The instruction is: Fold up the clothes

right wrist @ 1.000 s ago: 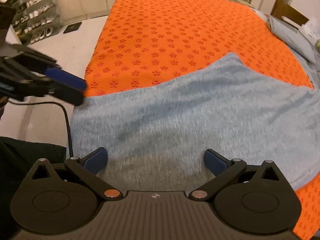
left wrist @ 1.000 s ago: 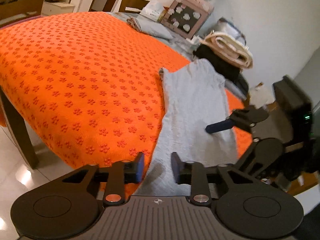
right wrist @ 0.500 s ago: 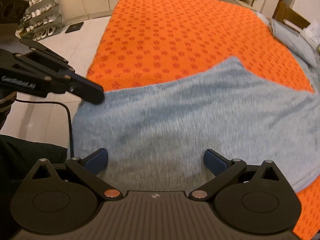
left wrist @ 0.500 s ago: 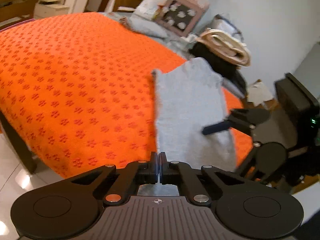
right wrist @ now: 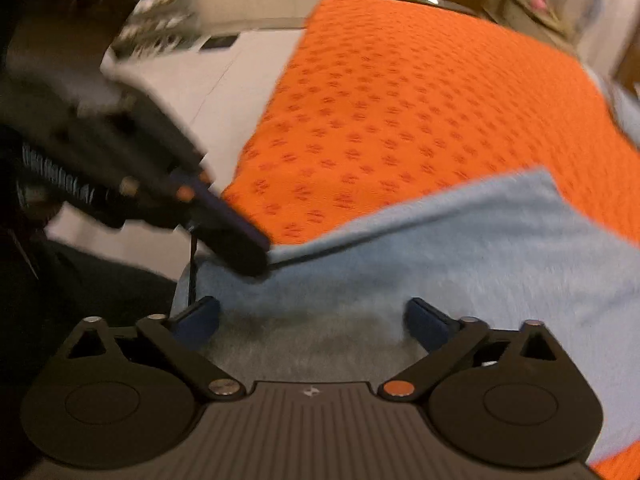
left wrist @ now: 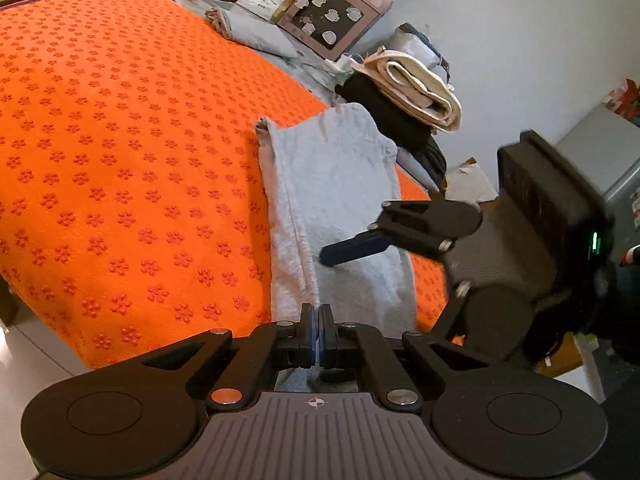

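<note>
A grey fleecy garment (left wrist: 340, 192) lies on the orange cover, reaching to the near edge. My left gripper (left wrist: 318, 338) is shut on the garment's near hem, which forms a ridge running away from the fingers. In the right wrist view the left gripper's fingers (right wrist: 244, 248) hold that hem lifted off the layer below. My right gripper (right wrist: 312, 320) hovers just over the garment (right wrist: 460, 264). Its jaws are wide and closing, with cloth between them, and the pads do not press on it. One of its fingers (left wrist: 352, 246) shows over the cloth.
The orange flower-patterned cover (left wrist: 120, 140) spreads far to the left and back. A stack of folded cream and black clothes (left wrist: 416, 92) sits at the far right edge, with a folded grey cloth (left wrist: 256, 36) and a pink box (left wrist: 332, 28) behind. Pale floor (right wrist: 192, 92) lies beyond the cover's edge.
My left gripper closed on the garment's near hem and raised it slightly. The right gripper's jaws narrowed a little and its view shifted and blurred.
</note>
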Available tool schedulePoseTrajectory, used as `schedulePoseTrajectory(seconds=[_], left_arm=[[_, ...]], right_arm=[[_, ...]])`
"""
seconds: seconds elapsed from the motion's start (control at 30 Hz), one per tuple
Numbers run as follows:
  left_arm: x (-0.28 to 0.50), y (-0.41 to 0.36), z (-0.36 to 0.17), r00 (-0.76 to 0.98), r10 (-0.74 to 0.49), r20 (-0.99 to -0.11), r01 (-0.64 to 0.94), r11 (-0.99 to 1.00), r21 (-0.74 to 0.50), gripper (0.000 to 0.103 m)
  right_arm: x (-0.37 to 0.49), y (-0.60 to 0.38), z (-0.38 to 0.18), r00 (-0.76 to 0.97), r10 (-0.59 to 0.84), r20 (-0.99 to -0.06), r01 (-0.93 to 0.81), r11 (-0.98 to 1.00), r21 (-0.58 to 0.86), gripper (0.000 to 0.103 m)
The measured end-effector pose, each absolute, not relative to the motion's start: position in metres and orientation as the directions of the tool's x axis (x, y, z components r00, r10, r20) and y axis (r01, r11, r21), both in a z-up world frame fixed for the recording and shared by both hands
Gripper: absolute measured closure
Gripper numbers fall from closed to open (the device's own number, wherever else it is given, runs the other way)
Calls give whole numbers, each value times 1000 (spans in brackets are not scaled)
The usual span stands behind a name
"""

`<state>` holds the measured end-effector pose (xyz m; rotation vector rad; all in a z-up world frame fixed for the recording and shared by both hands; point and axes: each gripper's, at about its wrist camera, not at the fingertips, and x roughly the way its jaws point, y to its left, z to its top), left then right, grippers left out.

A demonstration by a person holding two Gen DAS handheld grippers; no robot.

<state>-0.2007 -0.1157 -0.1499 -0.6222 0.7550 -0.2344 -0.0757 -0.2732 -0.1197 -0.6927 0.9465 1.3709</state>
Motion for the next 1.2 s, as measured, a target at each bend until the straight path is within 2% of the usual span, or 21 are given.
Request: schedulePoseTrajectory(seconds=[0.17,0.33,0.37,0.43,0.47,0.5,0.6,0.7,0.77,0.83,1.07,1.2], left_arm=[[-200,-119,-150,711,-424,-560,-2,796,-605,99],[-197,-123,-148,708,-431,-559,18,803,-596,99],[-196,-124,-148,707,-431,-560,16,803,-596,99],[-194,-125,-148,707,-432,-560,16,801,-598,99],[-194,-126,-148,709,-433,-558,17,800,-599,99],[-194,-126,-147,711,-432,-555,19,800,-599,99],[-195,-126,-146,712,-438,-548,32,801,-598,99],[-200,-123,-140,724,-442,-530,54,802,-595,89],[-209,-116,-133,754,-414,-510,46,807,-588,77],[-215,-106,-129,785,-364,-501,2,811,-585,73],[-186,-114,-141,720,-316,-617,-46,866,-498,75],[-167,-127,-140,705,-316,-635,-25,883,-468,75]], right_arm=[[-43,-290,-101,-82,547,-833,-917,286,278,19],[-32,-276,-107,-176,594,-785,-793,387,471,37],[-30,-272,-112,-196,594,-780,-768,401,499,42],[-31,-268,-122,-215,599,-772,-721,435,539,61],[-31,-268,-125,-220,601,-769,-700,451,553,77],[-30,-267,-127,-220,605,-765,-678,469,566,85],[-28,-276,-128,-206,625,-753,-628,506,591,95],[-30,-281,-126,-187,634,-751,-608,525,595,99],[-34,-282,-123,-174,630,-757,-615,531,583,99],[-37,-285,-121,-165,632,-758,-611,537,581,99],[-33,-307,-109,-138,646,-751,-604,546,580,99],[-34,-313,-103,-121,651,-749,-616,543,571,99]])
